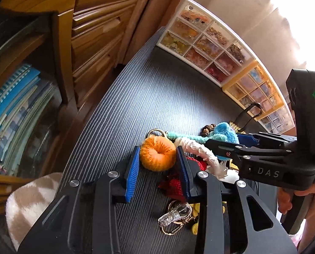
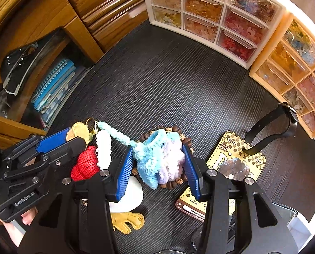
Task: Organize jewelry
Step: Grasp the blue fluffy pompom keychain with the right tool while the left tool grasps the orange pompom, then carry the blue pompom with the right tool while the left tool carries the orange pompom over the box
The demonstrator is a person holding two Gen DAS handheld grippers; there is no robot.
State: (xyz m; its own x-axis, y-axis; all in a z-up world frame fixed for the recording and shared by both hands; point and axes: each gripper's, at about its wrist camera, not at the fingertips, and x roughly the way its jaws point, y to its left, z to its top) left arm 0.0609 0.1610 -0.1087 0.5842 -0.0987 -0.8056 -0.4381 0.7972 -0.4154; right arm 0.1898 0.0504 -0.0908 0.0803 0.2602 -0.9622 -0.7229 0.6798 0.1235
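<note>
A fuzzy orange pompom with a gold ring lies on the dark striped table. My left gripper is shut on it, a blue pad against each side. My right gripper is shut on a fluffy blue-and-lilac scrunchie that sits inside a brown bead bracelet. Between the two lie a red crocheted piece, a white twisted piece and a teal fuzzy cord. A clear charm on gold clasps lies under my left gripper.
A white drawer cabinet and a yellow one, both full of beads, stand along the back. A gold card tag with a black strap lies at the right. Wooden drawers and a bookshelf flank the table's left edge.
</note>
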